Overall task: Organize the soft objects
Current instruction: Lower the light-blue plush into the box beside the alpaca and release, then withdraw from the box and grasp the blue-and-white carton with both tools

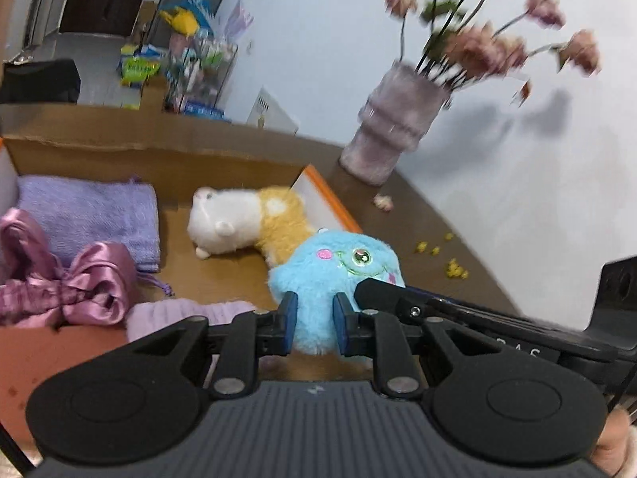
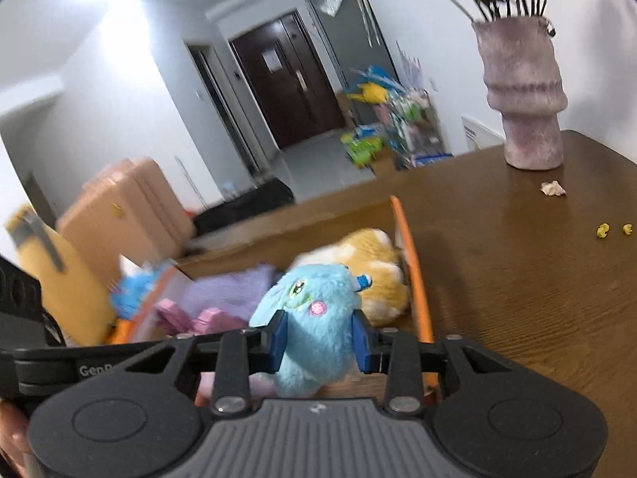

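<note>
Brown wooden tabletop (image 2: 517,279) carries an open cardboard box (image 1: 159,159), and both my grippers meet over its near right corner. My left gripper (image 1: 314,320) and my right gripper (image 2: 318,336) each have their 2 blue pads pressed into the fur of the same blue plush toy (image 1: 338,275), so it hangs between them, upright, face toward the left camera, just above the box floor. Releasing 1 side should settle it there, I judge. Just behind it lies a white and tan plush (image 1: 247,223), long axis across the box, head toward the left wall. Farther left sit a folded purple towel (image 1: 87,215) and pink satin cloth (image 1: 67,283); beyond the box stands a vase (image 2: 525,95).
</note>
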A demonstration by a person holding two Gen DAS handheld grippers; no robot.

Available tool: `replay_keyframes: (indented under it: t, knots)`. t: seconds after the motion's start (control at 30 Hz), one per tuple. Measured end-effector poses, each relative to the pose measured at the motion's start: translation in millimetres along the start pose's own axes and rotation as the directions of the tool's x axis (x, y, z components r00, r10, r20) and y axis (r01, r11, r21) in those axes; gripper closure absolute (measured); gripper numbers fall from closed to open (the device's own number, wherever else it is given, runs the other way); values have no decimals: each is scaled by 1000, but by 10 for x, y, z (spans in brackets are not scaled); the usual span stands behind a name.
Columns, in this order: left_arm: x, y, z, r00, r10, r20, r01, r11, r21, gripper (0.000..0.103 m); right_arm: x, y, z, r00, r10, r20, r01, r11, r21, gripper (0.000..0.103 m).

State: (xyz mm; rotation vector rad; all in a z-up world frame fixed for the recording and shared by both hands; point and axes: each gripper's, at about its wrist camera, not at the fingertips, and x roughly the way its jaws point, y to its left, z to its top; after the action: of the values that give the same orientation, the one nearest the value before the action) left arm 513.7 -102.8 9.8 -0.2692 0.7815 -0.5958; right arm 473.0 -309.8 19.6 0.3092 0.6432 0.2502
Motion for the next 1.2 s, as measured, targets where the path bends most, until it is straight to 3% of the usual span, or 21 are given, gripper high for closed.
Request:
replay_keyframes:
  t: [0.17, 0.23, 0.3, 0.5, 0.53, 0.6, 0.63, 0.7, 0.8, 1.07, 1.2]
  knots:
    - [217, 127, -79, 998, 20, -56, -20, 1000, 4, 78, 206, -63, -106, 998, -41, -55, 39, 999, -36, 70]
    - [173, 113, -94, 998, 34, -51, -32, 999, 37, 74, 158, -14, -115, 997, -65, -43, 62, 995, -73, 58]
    - [41, 74, -63, 999, 34, -37, -32, 998, 53, 66, 38, 41, -108, 998, -68, -18, 66, 993, -99, 51]
    - [-744, -140, 37, 993, 78, 89, -89, 987, 135, 56, -588, 243, 46, 995, -66, 78, 79, 981, -177, 47]
    - [-938, -165, 20, 988, 100, 120, -117, 983, 143, 51, -711, 276, 70, 994, -64, 94, 80, 979, -185, 45]
    - [-1246, -227, -41, 971, 155, 180, -185, 969, 164, 30, -983, 355, 98, 989, -68, 133, 94, 975, -203, 41]
    - [-1442, -268, -113, 955, 202, 217, -243, 953, 183, 20, -1107, 404, 104, 986, -71, 152, 103, 971, -214, 38]
    - [-1776, -357, -283, 919, 255, 300, -330, 915, 232, 19, -1367, 499, 67, 979, -77, 190, 122, 964, -238, 30]
    - [-2164, -444, -539, 868, 315, 385, -426, 870, 248, 5, -1681, 638, -56, 965, -70, 253, 143, 948, -283, 17]
    - [-2816, -594, -966, 838, 327, 438, -443, 876, 194, 0, -2262, 940, -346, 944, -24, 329, 138, 935, -326, 15]
    - [-3060, -538, -1341, 850, 275, 449, -384, 907, 171, 0, -2452, 965, -638, 943, 0, 333, 108, 946, -307, 14]
